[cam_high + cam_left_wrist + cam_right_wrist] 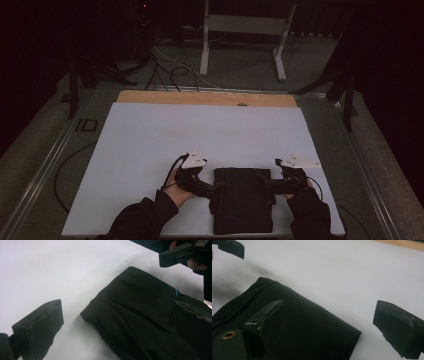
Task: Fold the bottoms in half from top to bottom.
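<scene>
The folded black garment (243,200) lay at the desk's (150,145) six o'clock edge. Both the left gripper (212,189) and right gripper (264,185) stood wide open, empty, straddling its sides; each should pinch one edge evenly.

Dim room, dark at both sides and along the rear. Grey carpeted floor (240,62) beyond the table. White sheet-covered tabletop (165,135) with a bare light-brown wooden strip (205,98) along its far edge. Silver metal rail (40,172) flanking the left side. Pale metal stand with two splayed legs (242,35) farther back. Loose black cables (165,70) lying beside it.
</scene>
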A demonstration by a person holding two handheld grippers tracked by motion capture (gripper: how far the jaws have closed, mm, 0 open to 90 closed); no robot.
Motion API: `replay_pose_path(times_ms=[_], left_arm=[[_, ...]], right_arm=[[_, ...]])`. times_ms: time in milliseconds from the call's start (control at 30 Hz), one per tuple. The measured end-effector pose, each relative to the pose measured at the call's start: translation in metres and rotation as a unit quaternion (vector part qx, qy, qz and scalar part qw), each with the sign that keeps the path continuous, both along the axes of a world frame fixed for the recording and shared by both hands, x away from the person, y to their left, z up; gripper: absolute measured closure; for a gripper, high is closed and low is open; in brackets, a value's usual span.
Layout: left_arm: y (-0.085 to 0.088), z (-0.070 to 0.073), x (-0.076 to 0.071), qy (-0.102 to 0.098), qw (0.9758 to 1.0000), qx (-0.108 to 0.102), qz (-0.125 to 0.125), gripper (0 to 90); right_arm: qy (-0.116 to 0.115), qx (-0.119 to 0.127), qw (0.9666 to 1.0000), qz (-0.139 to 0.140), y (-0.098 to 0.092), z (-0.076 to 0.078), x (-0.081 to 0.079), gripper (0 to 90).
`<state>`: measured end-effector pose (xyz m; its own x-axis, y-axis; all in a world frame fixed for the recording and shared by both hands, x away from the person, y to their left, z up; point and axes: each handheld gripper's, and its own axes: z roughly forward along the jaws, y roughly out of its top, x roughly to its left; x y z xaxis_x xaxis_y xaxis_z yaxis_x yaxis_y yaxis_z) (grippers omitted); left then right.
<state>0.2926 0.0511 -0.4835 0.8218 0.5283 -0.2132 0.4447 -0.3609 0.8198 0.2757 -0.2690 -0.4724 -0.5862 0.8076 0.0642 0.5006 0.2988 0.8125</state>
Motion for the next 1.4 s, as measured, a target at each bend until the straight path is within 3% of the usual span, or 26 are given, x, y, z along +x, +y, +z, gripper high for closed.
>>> replay_pose_path(times_ms=[100,167,300,333,400,533,600,800,900,1000,1100,1133,1200,1233,1367,1400], left_arm=[[-0.001,-0.006,0.002,0.002,0.9999,-0.011,0.004,0.0],[-0.002,-0.009,0.003,0.006,0.9999,-0.008,0.004,0.0],[-0.005,-0.013,0.005,0.028,0.9996,-0.004,0.003,0.0],[-0.009,-0.017,0.005,0.048,0.9988,0.010,0.003,0.0],[-0.011,-0.020,0.004,0.055,0.9983,0.017,-0.006,0.0],[-0.015,-0.025,0.005,0.058,0.9977,0.035,-0.007,0.0],[-0.016,-0.027,0.007,0.065,0.9974,0.032,0.000,0.1],[-0.020,-0.031,0.009,0.084,0.9956,0.041,0.011,3.4],[-0.023,-0.035,0.010,0.093,0.9942,0.053,0.011,5.4],[-0.024,-0.038,0.010,0.099,0.9934,0.058,0.012,5.9],[-0.025,-0.038,0.008,0.090,0.9938,0.064,0.014,7.4],[-0.025,-0.039,0.008,0.087,0.9939,0.066,0.014,8.0],[-0.027,-0.039,0.005,0.079,0.9942,0.071,0.017,13.1],[-0.028,-0.039,0.005,0.079,0.9942,0.072,0.013,15.1],[-0.032,-0.037,0.005,0.092,0.9935,0.068,0.004,24.0],[-0.033,-0.037,0.004,0.094,0.9934,0.065,0.004,29.4]], right_arm=[[0.005,-0.002,1.0000,-0.001,-0.001,-0.004,0.001,10.0],[0.013,-0.001,0.9999,-0.002,-0.001,-0.008,0.001,10.0],[0.024,-0.002,0.9997,-0.004,-0.002,-0.012,0.002,9.9],[0.037,-0.004,0.9993,-0.010,-0.003,-0.018,0.003,9.7],[0.052,-0.008,0.9985,-0.012,-0.002,-0.021,0.003,9.7],[0.076,-0.019,0.9967,-0.018,-0.001,-0.029,0.004,9.6],[0.087,-0.020,0.9958,-0.017,-0.001,-0.031,0.005,9.6],[0.098,-0.031,0.9944,-0.026,0.000,-0.036,0.005,9.6],[0.121,-0.049,0.9911,-0.029,0.002,-0.042,0.005,9.6],[0.123,-0.056,0.9906,-0.026,0.003,-0.044,0.004,9.5],[0.123,-0.063,0.9901,-0.027,0.005,-0.044,0.004,9.6],[0.119,-0.076,0.9897,-0.022,0.007,-0.044,0.002,11.0],[0.119,-0.075,0.9898,-0.022,0.007,-0.044,0.002,13.3],[0.116,-0.074,0.9905,-0.013,0.008,-0.043,0.000,20.0],[0.117,-0.069,0.9907,-0.008,0.009,-0.042,-0.002,28.0],[0.117,-0.064,0.9911,-0.002,0.009,-0.041,-0.003,36.4]])
